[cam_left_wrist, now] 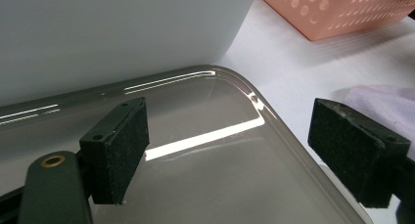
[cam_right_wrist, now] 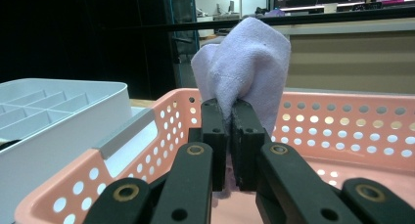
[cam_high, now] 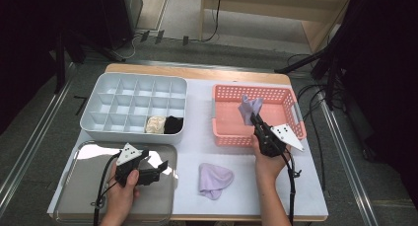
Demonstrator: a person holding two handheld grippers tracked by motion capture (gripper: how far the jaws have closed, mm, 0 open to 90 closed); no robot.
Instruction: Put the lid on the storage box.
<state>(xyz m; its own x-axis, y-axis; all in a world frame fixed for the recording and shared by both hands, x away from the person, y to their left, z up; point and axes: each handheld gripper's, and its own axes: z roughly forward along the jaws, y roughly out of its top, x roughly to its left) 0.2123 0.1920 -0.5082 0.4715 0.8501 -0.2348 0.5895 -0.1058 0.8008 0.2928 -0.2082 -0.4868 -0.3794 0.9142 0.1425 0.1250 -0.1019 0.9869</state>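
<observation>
**Lilac cloth pinched above the pink basket**

Nearest the high camera lies a shallow, glossy grey metal tray (cam_high: 88, 196) at the table's front left corner, with the left gripper (cam_high: 158, 169) hovering over it. Beyond the tray stands a white plastic organiser box with a grid of small compartments (cam_high: 106, 83). In its front row, toward the right, one cell holds a cream rolled cloth (cam_high: 156, 125) and the cell to its right a black rolled cloth (cam_high: 173, 125); the other cells show bare white bottoms. To the right sits a pink perforated plastic basket (cam_high: 291, 95), its floor bare where it can be seen.

The left gripper's jaws stand wide apart with nothing between them; in its own view the black pads (cam_left_wrist: 116, 153) frame the tray's rounded corner. The right gripper (cam_right_wrist: 230, 136) has its jaws pressed together on a small lilac cloth (cam_right_wrist: 249, 67), which stands bunched above the pads, over the basket's interior.

A second crumpled lilac cloth (cam_high: 214, 180) lies on the white table (cam_high: 197, 142) between the two hands, just right of the tray.

The left hand (cam_high: 123, 186) grasps its gripper low over the tray, pointing to the right. The right hand (cam_high: 268, 162) reaches forward from the front edge, its gripper slanting up over the basket's near wall.
</observation>
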